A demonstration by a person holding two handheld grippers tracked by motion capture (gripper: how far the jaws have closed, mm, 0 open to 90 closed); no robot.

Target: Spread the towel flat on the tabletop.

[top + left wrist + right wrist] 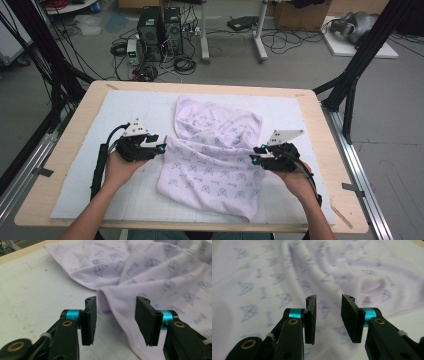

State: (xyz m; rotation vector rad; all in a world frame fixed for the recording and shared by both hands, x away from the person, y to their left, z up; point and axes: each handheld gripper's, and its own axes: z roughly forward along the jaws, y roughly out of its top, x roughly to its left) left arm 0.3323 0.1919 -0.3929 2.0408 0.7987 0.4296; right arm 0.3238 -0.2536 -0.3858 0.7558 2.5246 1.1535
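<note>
A lilac cloth printed with small blue figures lies rumpled and partly folded on the white mat. My left gripper hovers at the cloth's left edge, jaws open. In the left gripper view the left gripper stands apart over the hem of the cloth, and nothing is pinched. My right gripper sits at the cloth's right side. In the right gripper view the right gripper is open above the wrinkled cloth, its pads clear of the fabric.
The mat covers a wooden table with rails along both sides. Black frame posts rise at the far corners. Beyond the table's far edge, computer towers and cables lie on the floor.
</note>
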